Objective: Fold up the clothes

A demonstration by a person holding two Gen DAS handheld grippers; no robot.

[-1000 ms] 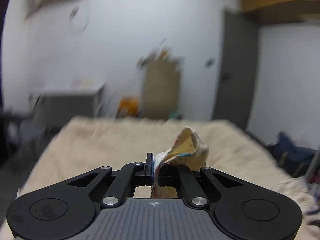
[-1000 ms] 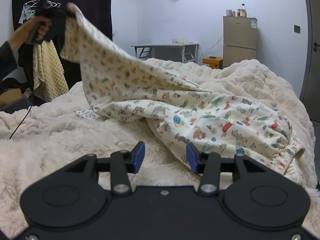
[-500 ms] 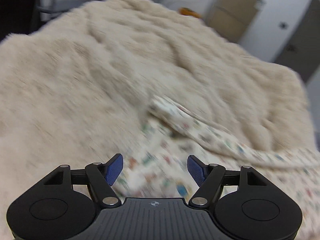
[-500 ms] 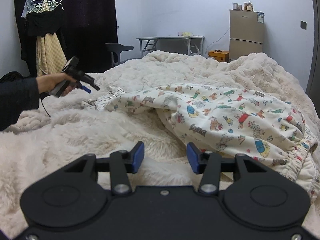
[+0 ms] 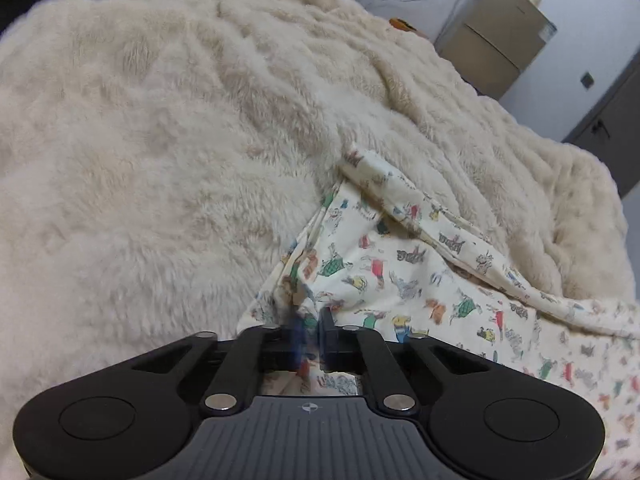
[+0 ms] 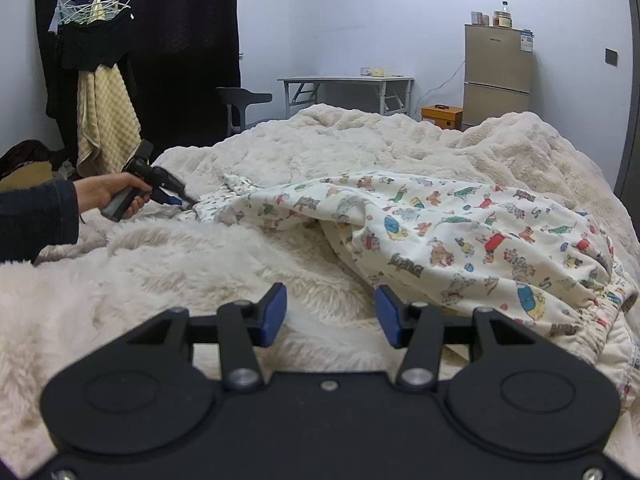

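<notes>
A cream garment printed with small cartoon animals (image 6: 460, 232) lies crumpled on the fluffy cream blanket (image 6: 200, 272). In the left wrist view its cloth (image 5: 400, 280) runs from under the gripper toward the right. My left gripper (image 5: 311, 336) is down low on the bed, shut on the garment's near edge, with cloth pinched between the blurred pads. In the right wrist view a hand holds that left gripper (image 6: 182, 201), its tip at the garment's left corner. My right gripper (image 6: 330, 314) hovers open over the blanket, just left of the garment's elastic hem, with nothing between its pads.
A person's hand (image 6: 116, 192) and dark sleeve (image 6: 36, 220) reach in from the left. Behind the bed stand a folding desk (image 6: 348, 80), a chair (image 6: 240, 100), a small fridge (image 6: 498, 80) and an orange box (image 6: 442, 114). Clothes hang on a rack (image 6: 100, 80) at far left.
The left gripper came down from high in the air, where it held the garment up. It opened over the bed, then shut on the cloth's edge. The garment now lies flat. The right gripper kept still.
</notes>
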